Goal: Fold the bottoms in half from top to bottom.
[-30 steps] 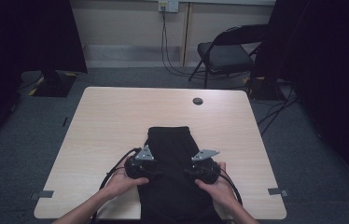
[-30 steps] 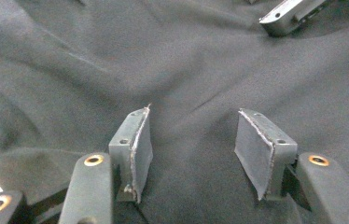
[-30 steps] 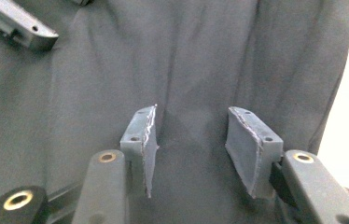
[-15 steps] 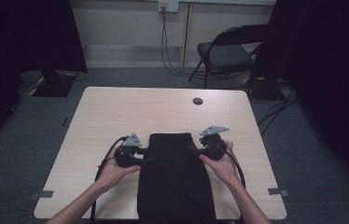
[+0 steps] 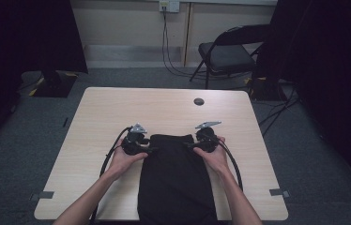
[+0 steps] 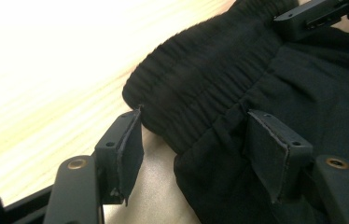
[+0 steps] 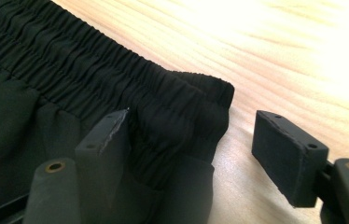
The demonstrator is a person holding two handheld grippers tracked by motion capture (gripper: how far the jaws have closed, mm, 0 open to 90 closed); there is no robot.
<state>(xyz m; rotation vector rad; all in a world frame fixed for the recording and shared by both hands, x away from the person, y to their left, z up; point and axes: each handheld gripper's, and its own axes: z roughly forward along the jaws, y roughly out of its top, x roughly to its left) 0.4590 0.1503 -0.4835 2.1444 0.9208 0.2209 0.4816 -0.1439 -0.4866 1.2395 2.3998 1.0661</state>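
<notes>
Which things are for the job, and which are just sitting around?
For the job:
- black garment with its stretchy waistband
- left tool, jaws apart at one waistband corner
- right tool, jaws apart at the other corner

Just there:
- table
- small black disc
- folding chair
- wall cables

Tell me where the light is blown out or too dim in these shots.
Left gripper view: the table glares white at upper left. Right gripper view: same washout at upper right, while the black garment keeps its waistband ridges. High view: dim, with dark room edges.
</notes>
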